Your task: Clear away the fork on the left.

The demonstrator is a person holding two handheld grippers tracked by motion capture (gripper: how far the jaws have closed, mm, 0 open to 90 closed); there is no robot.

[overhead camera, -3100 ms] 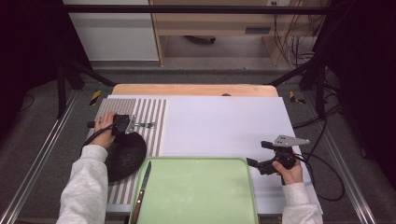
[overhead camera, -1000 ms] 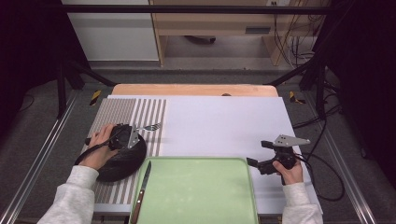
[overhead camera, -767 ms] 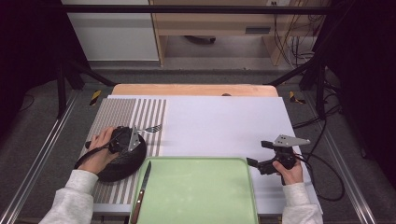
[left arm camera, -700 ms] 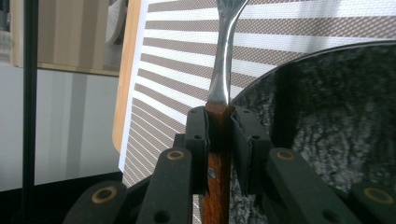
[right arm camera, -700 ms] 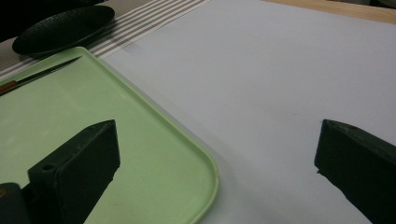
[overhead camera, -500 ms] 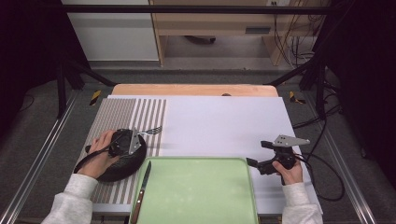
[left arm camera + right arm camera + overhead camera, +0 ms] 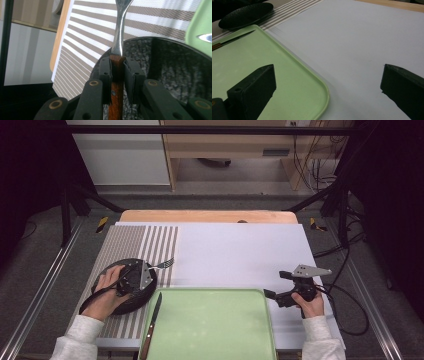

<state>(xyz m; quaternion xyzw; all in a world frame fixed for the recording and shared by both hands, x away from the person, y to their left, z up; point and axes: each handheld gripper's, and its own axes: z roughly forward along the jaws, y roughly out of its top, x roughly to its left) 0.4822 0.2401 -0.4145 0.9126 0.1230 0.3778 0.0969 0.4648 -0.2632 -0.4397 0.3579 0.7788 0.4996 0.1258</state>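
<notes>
A fork point(image 7: 162, 264) with a wooden handle point(image 7: 117, 82) and steel neck point(image 7: 119, 30) is clamped in my left gripper point(image 7: 134, 276), which hangs over a black speckled plate point(image 7: 131, 301) at the table's left. In the left gripper view my left gripper point(image 7: 117, 68) is shut on the handle, tines pointing over the striped mat point(image 7: 82, 42). My right gripper point(image 7: 274, 296) rests at the right, by the green tray point(image 7: 210, 330); its jaws stand wide apart with nothing between them point(image 7: 327, 85). A knife point(image 7: 152, 317) lies on the tray's left rim.
A white sheet point(image 7: 240, 250) covers the table's middle and right, over a wooden board point(image 7: 210, 216). The striped placemat point(image 7: 135, 245) lies at the left. The tray's corner point(image 7: 322, 87) sits just before the right gripper. Cables point(image 7: 345, 300) trail off the right edge.
My left gripper has carried the fork from the upper part of the striped mat down toward me, over the black plate. The right gripper has stayed still.
</notes>
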